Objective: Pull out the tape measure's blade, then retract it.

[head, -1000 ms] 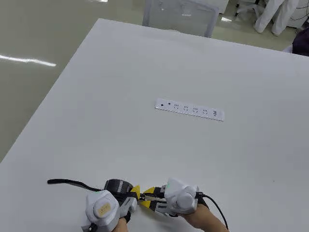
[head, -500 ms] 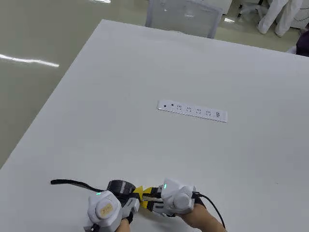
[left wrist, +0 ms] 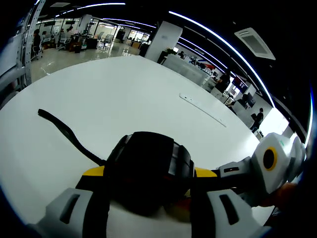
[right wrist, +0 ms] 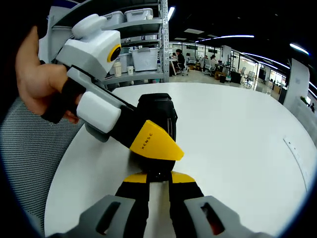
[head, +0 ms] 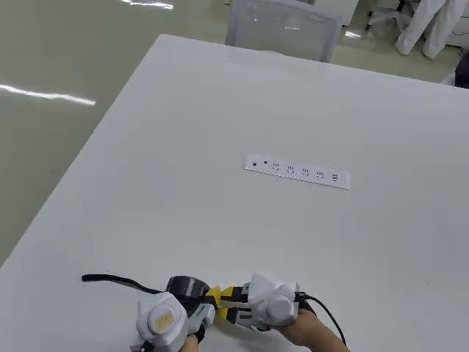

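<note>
A black tape measure (head: 185,286) lies near the table's front edge, its black wrist strap (head: 110,279) trailing left. My left gripper (head: 196,293) is shut on the case, and in the left gripper view the case (left wrist: 146,163) sits between yellow pads (left wrist: 92,171). My right gripper (head: 224,302) comes in from the right. In the right gripper view its yellow tips (right wrist: 158,177) are pinched together at the lower edge of the case (right wrist: 156,116), where the blade's end tab sits. No length of blade shows outside the case. The left gripper's yellow fingertip (right wrist: 153,141) overlaps the case.
A white power strip (head: 297,171) lies flat mid-table, well beyond the grippers. The white table (head: 220,132) stretches far ahead and right. A grey chair back (head: 282,28) stands at the far edge. A cable (head: 326,315) trails from the right gripper.
The head camera has tilted a little, shifting the whole picture. Both grippers and the tape measure keep the same pose.
</note>
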### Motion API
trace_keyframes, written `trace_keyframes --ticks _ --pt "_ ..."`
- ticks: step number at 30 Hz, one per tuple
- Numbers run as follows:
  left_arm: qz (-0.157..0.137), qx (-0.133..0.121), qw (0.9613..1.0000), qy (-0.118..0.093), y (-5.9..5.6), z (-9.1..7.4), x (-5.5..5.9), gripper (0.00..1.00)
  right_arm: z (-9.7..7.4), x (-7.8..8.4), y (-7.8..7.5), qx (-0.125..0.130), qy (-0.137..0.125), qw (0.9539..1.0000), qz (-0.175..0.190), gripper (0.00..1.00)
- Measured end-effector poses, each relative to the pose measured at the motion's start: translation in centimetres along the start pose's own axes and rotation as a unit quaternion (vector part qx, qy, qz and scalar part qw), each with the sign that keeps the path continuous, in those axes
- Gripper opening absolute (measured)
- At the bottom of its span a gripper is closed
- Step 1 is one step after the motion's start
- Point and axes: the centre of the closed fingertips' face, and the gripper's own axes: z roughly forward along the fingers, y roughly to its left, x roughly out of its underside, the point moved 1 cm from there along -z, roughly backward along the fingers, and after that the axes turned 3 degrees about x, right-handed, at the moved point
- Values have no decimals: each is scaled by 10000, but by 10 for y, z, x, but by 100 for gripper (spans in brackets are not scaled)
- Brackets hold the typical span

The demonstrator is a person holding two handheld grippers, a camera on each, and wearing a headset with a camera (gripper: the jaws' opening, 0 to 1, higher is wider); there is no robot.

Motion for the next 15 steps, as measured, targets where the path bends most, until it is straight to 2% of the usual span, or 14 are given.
trace_keyframes --ticks 15 --pt "24 32 9999 138 0 1 2 64 1 1 -1 133 19 9999 74 15"
